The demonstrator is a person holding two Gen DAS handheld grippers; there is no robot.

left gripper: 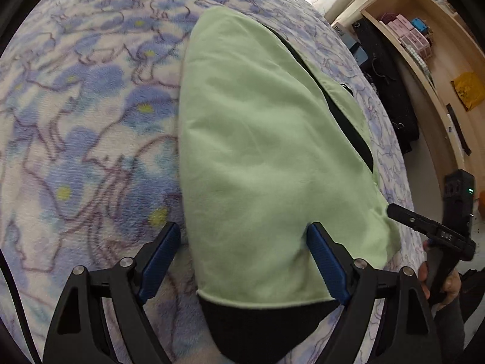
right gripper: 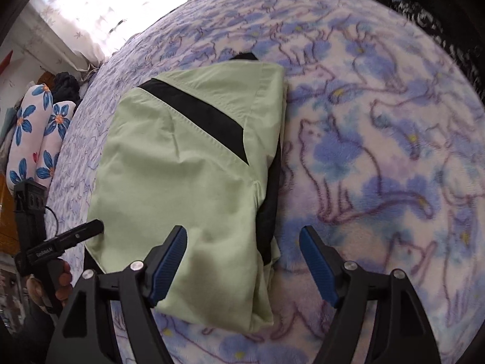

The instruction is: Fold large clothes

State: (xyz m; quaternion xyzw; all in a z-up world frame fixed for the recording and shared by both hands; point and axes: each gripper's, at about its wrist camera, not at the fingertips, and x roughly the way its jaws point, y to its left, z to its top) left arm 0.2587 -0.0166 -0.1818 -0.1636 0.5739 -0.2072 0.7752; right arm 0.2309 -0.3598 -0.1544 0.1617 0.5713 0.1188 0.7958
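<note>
Gaping wide, the left tongs (left gripper: pixel 242 257) hang over the near end of the green garment (left gripper: pixel 260 139), their blue pads (left gripper: pixel 159 261) spread to either side of the cloth and pressing on nothing. One pad sits over the blanket just left of the garment's edge — the other lies over the green fabric itself. Close below them a black hem (left gripper: pixel 266 327) closes off the garment's near end.

The right tongs (right gripper: pixel 242 267) stand parted too, clamped on nothing. Their left pad (right gripper: pixel 169 267) is over the garment's near right corner and the right pad hovers above bare blanket.

In the right wrist view the garment lies folded into a compact slab with a black diagonal stripe (right gripper: pixel 197 115) across its upper layer and a dark lining showing along its right edge. It rests on a fleecy blue and white blanket (right gripper: pixel 379 151) printed with cat outlines, which covers the bed.

Each camera catches the other tool at the frame's edge, held in a hand (left gripper: pixel 445 282) — fingers wrapped round the black grip.

Farther out, a wooden shelf (left gripper: pixel 424 30) with small pink boxes stands to the right in the left wrist view, and flower-print pillows (right gripper: pixel 33 139) lie to the left under a bright curtain (right gripper: pixel 91 9).
</note>
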